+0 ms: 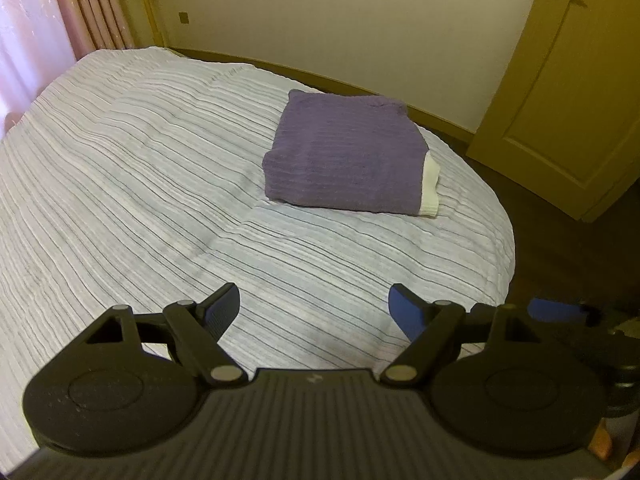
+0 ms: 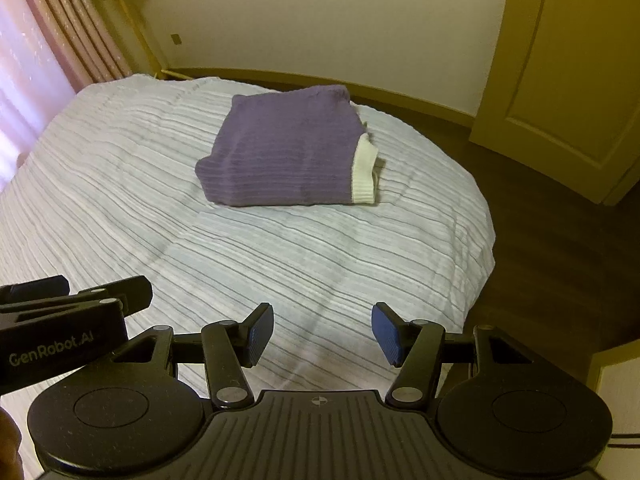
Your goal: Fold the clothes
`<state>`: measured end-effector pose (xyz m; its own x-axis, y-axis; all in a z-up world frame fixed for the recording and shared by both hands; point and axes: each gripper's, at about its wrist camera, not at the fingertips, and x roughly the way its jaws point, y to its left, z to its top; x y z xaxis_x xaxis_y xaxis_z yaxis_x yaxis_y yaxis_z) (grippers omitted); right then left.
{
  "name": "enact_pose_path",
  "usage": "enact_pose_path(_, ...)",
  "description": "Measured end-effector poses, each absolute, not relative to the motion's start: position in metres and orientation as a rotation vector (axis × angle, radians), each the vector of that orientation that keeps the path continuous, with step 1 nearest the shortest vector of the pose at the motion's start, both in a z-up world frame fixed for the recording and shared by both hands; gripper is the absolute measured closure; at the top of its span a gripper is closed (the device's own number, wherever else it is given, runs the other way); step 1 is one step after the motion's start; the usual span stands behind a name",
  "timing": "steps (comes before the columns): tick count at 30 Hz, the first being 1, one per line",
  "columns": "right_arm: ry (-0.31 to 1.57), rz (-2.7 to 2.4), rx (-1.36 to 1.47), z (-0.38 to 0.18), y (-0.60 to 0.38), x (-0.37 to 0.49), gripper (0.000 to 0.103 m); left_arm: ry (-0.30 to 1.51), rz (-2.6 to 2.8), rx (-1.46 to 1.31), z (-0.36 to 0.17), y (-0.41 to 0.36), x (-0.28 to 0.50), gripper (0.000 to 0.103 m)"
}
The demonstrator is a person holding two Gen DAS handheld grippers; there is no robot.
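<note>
Item: purple ribbed knit garment with cream cuff, folded square, lying on striped white bedspread toward far right corner. Left gripper and right gripper: jaws apart, empty, well short of garment. Handling, judged: fold apparently complete; leave undisturbed, withdraw without snagging bedspread.

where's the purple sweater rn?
The folded purple sweater lies on the striped bedspread, right of centre toward the bed's far edge near the door; both wrist views show it ahead of the tongs.
</note>
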<state>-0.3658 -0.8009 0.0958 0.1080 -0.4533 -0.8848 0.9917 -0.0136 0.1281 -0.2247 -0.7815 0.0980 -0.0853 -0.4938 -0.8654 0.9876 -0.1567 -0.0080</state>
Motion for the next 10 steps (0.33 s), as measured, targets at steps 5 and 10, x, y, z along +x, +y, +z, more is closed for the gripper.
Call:
enact_pose_path(5,0.774,-1.321,0.952,0.090,-0.819,-0.371,0.045,0.776,-1.544,0.894,0.094,-0.801,-0.233,0.024)
enact_pose_path(10,0.790,-1.311,0.960,0.084,-0.838,-0.376,0.045,0.768,-1.542,0.890,0.091,-0.820,-0.241,0.024)
